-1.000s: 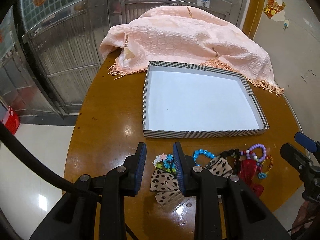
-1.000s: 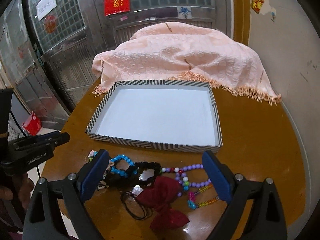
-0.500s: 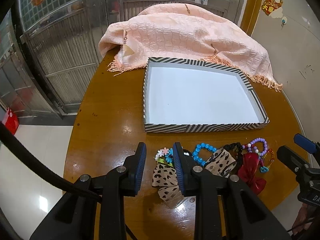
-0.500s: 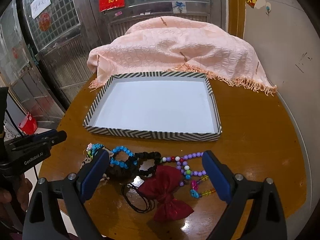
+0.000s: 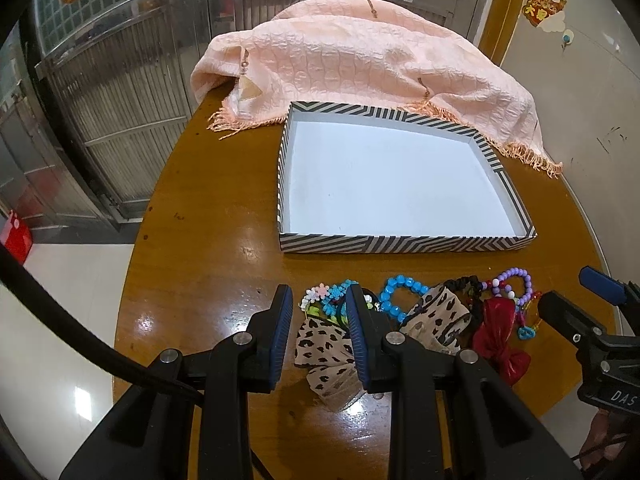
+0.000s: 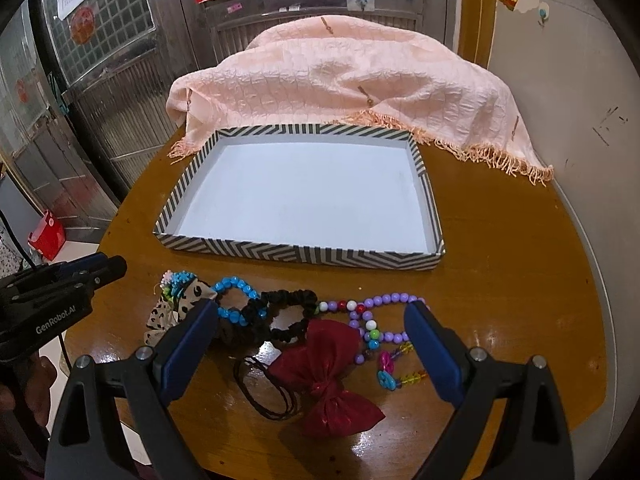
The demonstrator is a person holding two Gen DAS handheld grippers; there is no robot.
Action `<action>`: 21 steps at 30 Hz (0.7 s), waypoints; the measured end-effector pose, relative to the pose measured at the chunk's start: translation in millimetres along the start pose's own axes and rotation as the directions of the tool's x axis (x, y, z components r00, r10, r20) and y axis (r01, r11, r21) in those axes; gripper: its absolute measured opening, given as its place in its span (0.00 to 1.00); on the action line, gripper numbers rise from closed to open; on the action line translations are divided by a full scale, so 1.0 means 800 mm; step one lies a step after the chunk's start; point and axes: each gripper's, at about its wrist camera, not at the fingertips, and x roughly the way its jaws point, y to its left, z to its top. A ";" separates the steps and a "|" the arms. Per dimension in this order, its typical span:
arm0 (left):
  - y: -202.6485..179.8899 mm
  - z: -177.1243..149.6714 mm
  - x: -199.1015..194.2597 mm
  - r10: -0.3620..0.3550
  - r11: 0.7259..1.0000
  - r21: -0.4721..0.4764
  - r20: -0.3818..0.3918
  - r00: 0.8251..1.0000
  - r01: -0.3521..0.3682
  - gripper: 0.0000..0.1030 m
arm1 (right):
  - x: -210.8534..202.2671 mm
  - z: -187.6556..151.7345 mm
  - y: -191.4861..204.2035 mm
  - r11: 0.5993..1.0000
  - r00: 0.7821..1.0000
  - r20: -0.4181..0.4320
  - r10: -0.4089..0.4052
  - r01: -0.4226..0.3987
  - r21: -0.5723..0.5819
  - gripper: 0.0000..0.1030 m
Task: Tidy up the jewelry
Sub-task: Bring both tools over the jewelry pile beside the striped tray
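Note:
A pile of jewelry and hair pieces lies on the round wooden table (image 5: 208,240), in front of a striped tray (image 5: 400,244) (image 6: 296,254) with a bare white floor. The pile holds a flower bracelet (image 5: 328,294), leopard bows (image 5: 320,340), a blue bead bracelet (image 5: 400,282) (image 6: 234,284), a black scrunchie (image 6: 288,300), a red bow (image 5: 498,332) (image 6: 328,372) and purple beads (image 6: 384,300). My left gripper (image 5: 318,300) hovers open over the pile's left end, nothing between its fingers. My right gripper (image 6: 312,312) stands wide open above the red bow and scrunchie.
A pink fringed cloth (image 5: 360,60) is heaped behind the tray. The table's rim curves close by on the left and the near side, with white floor below. Thin black hair ties (image 6: 264,392) lie by the red bow. Metal doors stand behind.
Both views have tipped down slightly, so the tray and pile sit a little higher in the frames. Nothing on the table has moved and both grippers keep the same opening.

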 end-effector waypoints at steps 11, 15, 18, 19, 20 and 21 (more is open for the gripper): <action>0.002 -0.003 0.009 -0.004 1.000 -0.008 -0.029 1.000 0.004 0.25 | 0.008 0.000 0.001 1.000 1.000 -0.025 0.000 -0.001 -0.012 0.93; 0.003 -0.003 0.010 -0.004 1.000 -0.010 -0.035 0.999 0.003 0.25 | 0.009 -0.001 0.001 1.000 1.000 -0.030 0.002 -0.002 -0.012 0.93; 0.003 -0.003 0.010 -0.003 1.000 -0.009 -0.036 0.999 0.003 0.25 | 0.010 -0.001 0.001 1.000 0.999 -0.035 0.004 -0.004 -0.008 0.93; 0.004 -0.003 0.010 -0.004 1.000 -0.010 -0.038 0.999 0.003 0.25 | 0.010 -0.001 0.001 1.000 0.999 -0.036 0.005 -0.006 -0.007 0.93; 0.005 -0.003 0.011 -0.005 1.000 -0.012 -0.040 0.999 0.005 0.25 | 0.010 -0.001 0.001 1.000 0.999 -0.036 0.007 -0.007 -0.006 0.93; 0.005 -0.004 0.011 -0.006 1.000 -0.013 -0.042 0.999 0.005 0.25 | 0.010 -0.001 0.001 1.000 0.999 -0.037 0.009 -0.009 -0.006 0.93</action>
